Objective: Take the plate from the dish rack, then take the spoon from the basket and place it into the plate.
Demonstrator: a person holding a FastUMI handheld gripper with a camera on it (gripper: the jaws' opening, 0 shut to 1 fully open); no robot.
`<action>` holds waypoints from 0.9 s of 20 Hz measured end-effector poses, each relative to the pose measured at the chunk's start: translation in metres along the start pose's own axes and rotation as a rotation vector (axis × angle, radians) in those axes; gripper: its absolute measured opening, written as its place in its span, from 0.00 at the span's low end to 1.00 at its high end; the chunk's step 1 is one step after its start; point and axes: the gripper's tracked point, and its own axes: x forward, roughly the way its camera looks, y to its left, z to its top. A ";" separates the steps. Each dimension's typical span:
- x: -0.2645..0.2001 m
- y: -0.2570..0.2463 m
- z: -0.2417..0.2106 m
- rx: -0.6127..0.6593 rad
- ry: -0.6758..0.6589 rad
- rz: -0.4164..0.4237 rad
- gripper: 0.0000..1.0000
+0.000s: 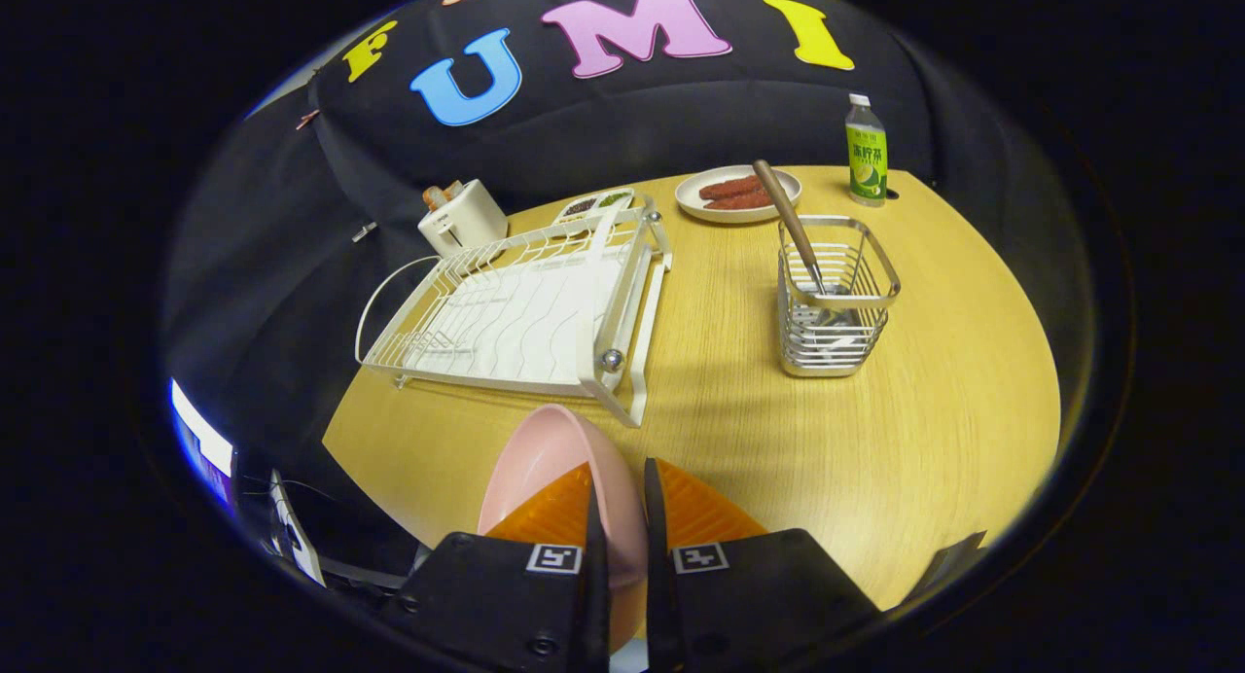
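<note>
My gripper [619,503] is shut on the rim of a pink plate [545,459], which stands on edge between the fingers, above the wooden table's near part. Just beyond the plate lies the white wire dish rack [515,308], with no dishes in it. To the right of the rack stands a metal wire basket [836,308]. A spoon [790,228] with a brown handle leans in the basket, handle up and tilted toward the far side.
A white plate of sausages [737,196] sits beyond the basket, with a green drink bottle [865,153] to its right. A white toaster [463,216] and a small tray [593,204] stand behind the rack. The table's edge [389,459] runs close on the left.
</note>
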 end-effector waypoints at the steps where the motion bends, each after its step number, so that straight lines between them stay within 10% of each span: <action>1: 0.007 -0.003 -0.003 0.030 0.003 0.026 0.20; 11: 0.019 -0.045 -0.018 0.005 0.023 0.041 0.22; 18: -0.033 -0.060 0.043 -0.184 -0.181 0.011 0.98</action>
